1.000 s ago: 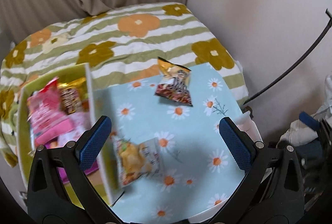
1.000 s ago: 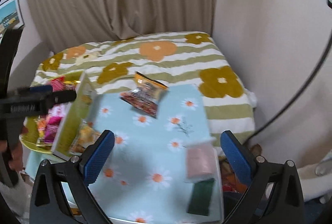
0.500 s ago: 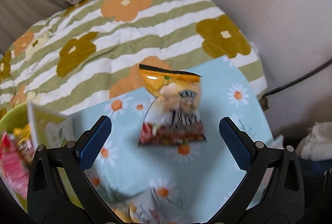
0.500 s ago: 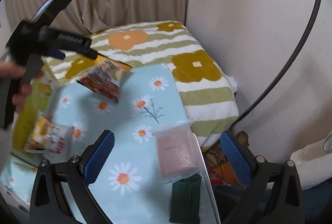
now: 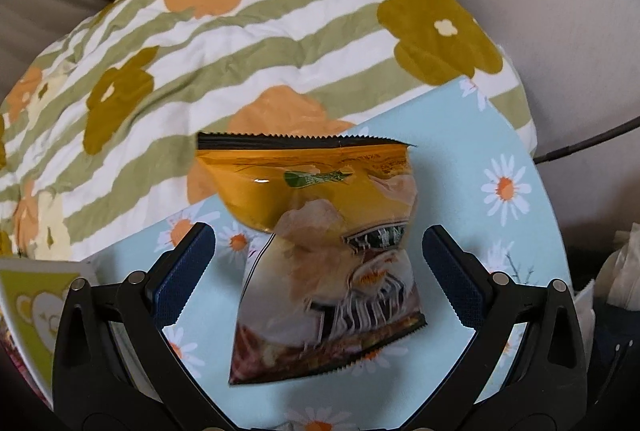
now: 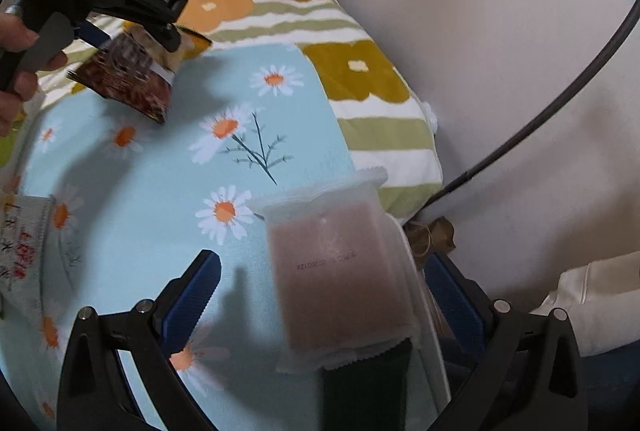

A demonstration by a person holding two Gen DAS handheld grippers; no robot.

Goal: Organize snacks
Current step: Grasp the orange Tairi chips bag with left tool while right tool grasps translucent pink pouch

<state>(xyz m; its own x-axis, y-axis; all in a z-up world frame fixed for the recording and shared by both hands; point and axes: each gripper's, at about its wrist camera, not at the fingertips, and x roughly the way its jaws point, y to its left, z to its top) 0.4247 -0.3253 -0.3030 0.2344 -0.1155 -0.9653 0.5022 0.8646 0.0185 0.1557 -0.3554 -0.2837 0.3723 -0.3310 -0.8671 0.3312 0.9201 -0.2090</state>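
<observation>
So the left tool point(image 5: 318, 263) has its blue-padded fingers spread wide on either side of an orange and dark red foil snack bag point(image 5: 320, 259), not touching it from what the left wrist view shows. That bag lies at the far edge of the light blue daisy-print tabletop point(image 5: 508, 231), its serrated top end reaching toward the green-and-white striped flowery blanket point(image 5: 248, 31) behind. In the right wrist view the same bag point(image 6: 132, 77) sits right under the left tool point(image 6: 160, 31), which is gripped by a hand point(image 6: 20, 71) at the left edge.

Right tool point(image 6: 320, 295) is also spread apart, with nothing between the fingers squeezed. A translucent pouch with pinkish contents point(image 6: 340, 275) lies between them near the tabletop's right edge, overlapping a dark green packet point(image 6: 368, 383) closer to the camera. Over on the left there's a white wrapper with red lettering point(image 6: 24, 247), blurry. A yellow-green box wall point(image 5: 36, 307) peeks in at the left of the left wrist view.
</observation>
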